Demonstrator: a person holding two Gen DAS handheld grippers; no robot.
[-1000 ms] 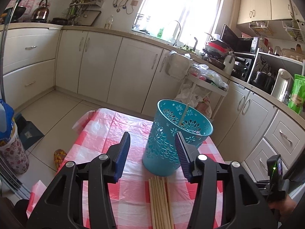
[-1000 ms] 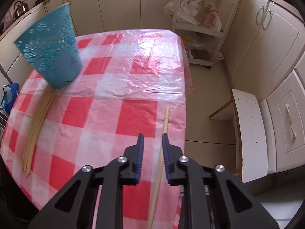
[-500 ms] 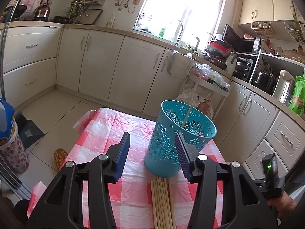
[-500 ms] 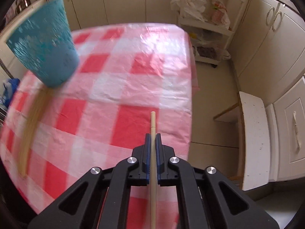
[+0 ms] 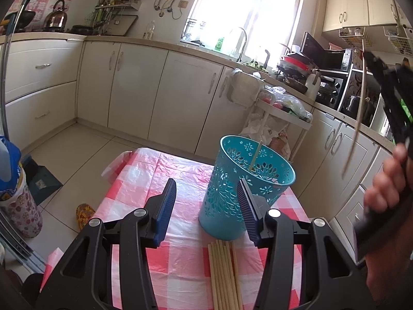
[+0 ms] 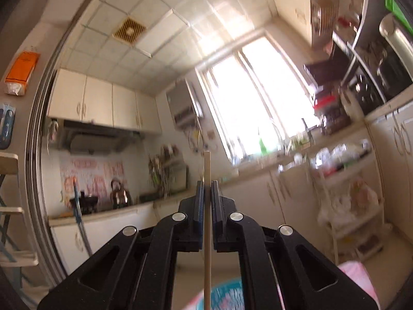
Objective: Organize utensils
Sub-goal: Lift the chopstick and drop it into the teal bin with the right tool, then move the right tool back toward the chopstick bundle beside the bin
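Observation:
A teal cut-out basket [image 5: 240,193] stands on the red-checked tablecloth [image 5: 180,206] with one wooden chopstick [image 5: 254,156] leaning inside it. A bundle of several chopsticks [image 5: 224,271] lies on the cloth just in front of the basket. My left gripper [image 5: 206,206] is open and empty, its fingers either side of the basket's near wall. My right gripper [image 6: 207,199] is shut on a single chopstick [image 6: 207,232] and points up toward the ceiling. In the left wrist view it shows high at the right [image 5: 371,62], the chopstick [image 5: 357,121] hanging down above the basket's right side.
Kitchen cabinets [image 5: 180,98] and a white trolley with bags [image 5: 284,113] stand beyond the table. The table's right edge drops off beside the basket. A patterned bin [image 5: 18,206] stands on the floor at left.
My right gripper closed on the lone chopstick at the table's right edge, lifted it and swung up to point at the ceiling. The left gripper stayed nearly still.

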